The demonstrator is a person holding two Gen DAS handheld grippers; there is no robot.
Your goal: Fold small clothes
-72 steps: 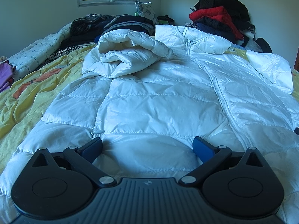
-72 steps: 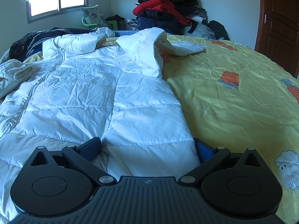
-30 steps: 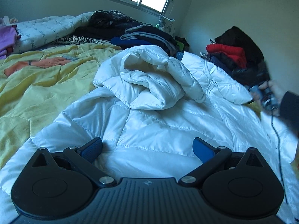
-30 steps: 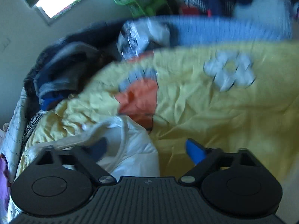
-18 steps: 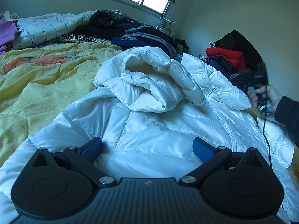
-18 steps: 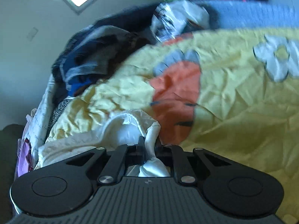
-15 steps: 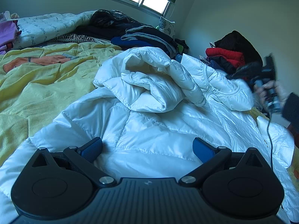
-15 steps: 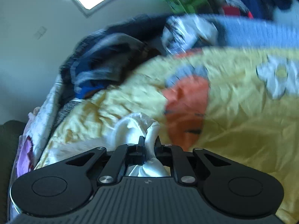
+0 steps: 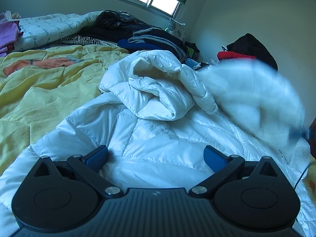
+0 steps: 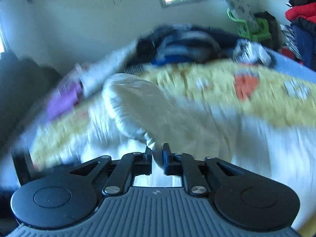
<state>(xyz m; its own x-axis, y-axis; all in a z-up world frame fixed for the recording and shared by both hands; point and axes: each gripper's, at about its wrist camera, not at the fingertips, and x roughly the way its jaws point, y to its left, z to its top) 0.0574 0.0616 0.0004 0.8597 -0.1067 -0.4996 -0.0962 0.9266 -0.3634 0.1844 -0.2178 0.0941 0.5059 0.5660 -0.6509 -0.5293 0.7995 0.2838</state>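
A white puffer jacket [image 9: 158, 138] lies spread on the bed. Its left sleeve [image 9: 162, 90] is bunched up on the chest. My left gripper [image 9: 156, 156] is open and low over the jacket's lower part, holding nothing. My right gripper [image 10: 157, 156] is shut on the jacket's right sleeve [image 10: 158, 110] and holds it lifted above the jacket. In the left wrist view that sleeve [image 9: 252, 98] is a white blur at the right. The right wrist view is strongly blurred by motion.
A yellow cartoon-print bedspread [image 9: 39, 90] covers the bed. Dark folded clothes [image 9: 150, 39] are piled at the head under the window. A red and black pile [image 9: 248, 49] sits at the far right. Purple cloth [image 9: 7, 33] lies at the far left.
My right gripper went to the right sleeve, shut on its end and now swings it up and over the jacket toward the left. My left gripper stayed open and nearly still.
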